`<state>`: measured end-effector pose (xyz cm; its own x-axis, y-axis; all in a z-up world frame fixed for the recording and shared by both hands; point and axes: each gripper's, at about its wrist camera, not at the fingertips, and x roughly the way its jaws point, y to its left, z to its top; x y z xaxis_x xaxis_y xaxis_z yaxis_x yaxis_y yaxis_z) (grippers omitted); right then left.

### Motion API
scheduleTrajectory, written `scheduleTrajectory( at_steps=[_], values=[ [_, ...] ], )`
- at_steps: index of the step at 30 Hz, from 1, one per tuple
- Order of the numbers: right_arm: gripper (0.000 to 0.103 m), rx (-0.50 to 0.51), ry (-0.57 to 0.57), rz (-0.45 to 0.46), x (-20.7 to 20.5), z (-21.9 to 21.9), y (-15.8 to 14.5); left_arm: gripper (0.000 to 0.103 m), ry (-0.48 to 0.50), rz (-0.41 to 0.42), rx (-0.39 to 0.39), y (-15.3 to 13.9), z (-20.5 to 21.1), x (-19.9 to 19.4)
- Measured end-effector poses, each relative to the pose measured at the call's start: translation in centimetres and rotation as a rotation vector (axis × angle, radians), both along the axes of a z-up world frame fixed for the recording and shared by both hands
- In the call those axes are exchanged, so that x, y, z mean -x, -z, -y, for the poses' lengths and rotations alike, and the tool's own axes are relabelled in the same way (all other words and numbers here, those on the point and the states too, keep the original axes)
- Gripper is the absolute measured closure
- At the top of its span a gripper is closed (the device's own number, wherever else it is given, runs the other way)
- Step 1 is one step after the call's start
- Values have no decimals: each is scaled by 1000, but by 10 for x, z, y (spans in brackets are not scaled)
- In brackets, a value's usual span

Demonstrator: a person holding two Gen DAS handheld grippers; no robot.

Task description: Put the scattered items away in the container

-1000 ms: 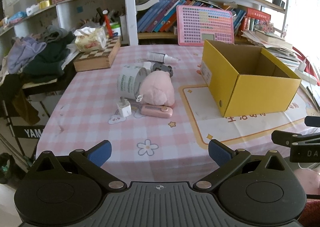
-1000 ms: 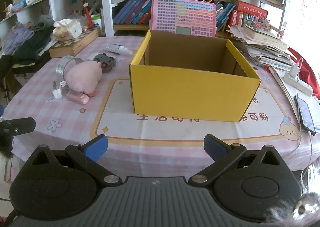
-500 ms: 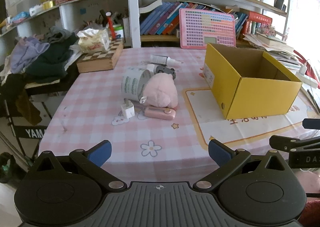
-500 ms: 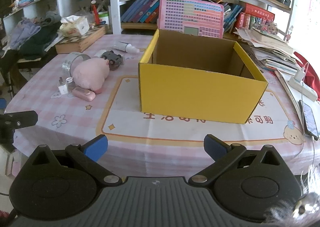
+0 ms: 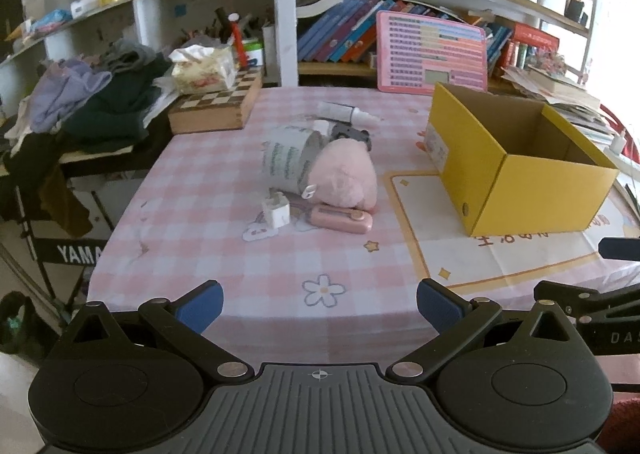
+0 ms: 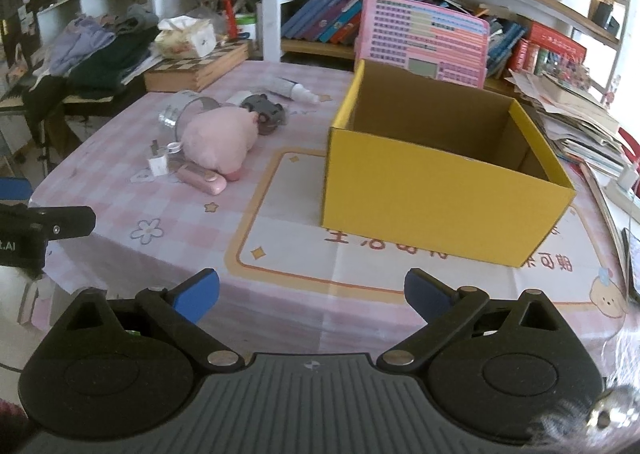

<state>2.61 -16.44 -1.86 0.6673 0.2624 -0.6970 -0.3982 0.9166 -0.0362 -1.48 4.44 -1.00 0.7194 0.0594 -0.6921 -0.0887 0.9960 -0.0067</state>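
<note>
An open yellow cardboard box [image 5: 516, 189] [image 6: 440, 201] stands on the pink checked tablecloth, nothing visible inside. To its left lies a cluster: a pink plush toy [image 5: 346, 177] [image 6: 220, 135], a clear jar on its side [image 5: 286, 157] [image 6: 180, 115], a white charger plug [image 5: 275, 209] [image 6: 158, 163], a pink case [image 5: 342, 218] [image 6: 202, 179], a grey toy car [image 5: 352, 133] [image 6: 266, 111] and a white tube [image 5: 346, 113] [image 6: 296, 89]. My left gripper [image 5: 319, 304] hangs open above the table's front edge, short of the cluster. My right gripper [image 6: 312, 292] is open, holding nothing, in front of the box.
A chessboard box [image 5: 218, 105] with a tissue pack [image 5: 202, 67] sits at the back left beside piled clothes [image 5: 100, 101]. A pink keyboard toy [image 5: 432, 51] leans behind the box. Bookshelves run along the back. Stacked papers [image 6: 576, 117] and a phone [image 6: 632, 262] lie right.
Both grippers have risen and drawn back a little, so the table items look smaller and farther. Nothing on the table has moved. Both stay open.
</note>
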Motion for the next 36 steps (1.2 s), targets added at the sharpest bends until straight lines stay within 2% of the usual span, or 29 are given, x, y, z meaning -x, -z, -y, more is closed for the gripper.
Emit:
scheduleTrajectory(
  at_steps=[4, 7, 12, 14, 30, 36],
  values=[
    [4, 2, -25, -1, -1, -7, 0, 0, -7, 0, 4, 0, -5, 1],
    [11, 8, -48, 10, 0, -12, -2, 0, -15, 10, 5, -1, -7, 1],
    [34, 8, -80, 57, -1, -18, -8, 0, -42, 37, 8, -2, -14, 0],
    [38, 5, -93, 74, -1, -21, -9, 0, -43, 41, 10, -2, -16, -1],
    [39, 13, -236, 62, -29, -61, -1, 1, -28, 46, -10, 6, -32, -28],
    [44, 33, -320, 9, -55, -87, 12, 3, -38, 30, 1, 14, -50, -52]
  ],
)
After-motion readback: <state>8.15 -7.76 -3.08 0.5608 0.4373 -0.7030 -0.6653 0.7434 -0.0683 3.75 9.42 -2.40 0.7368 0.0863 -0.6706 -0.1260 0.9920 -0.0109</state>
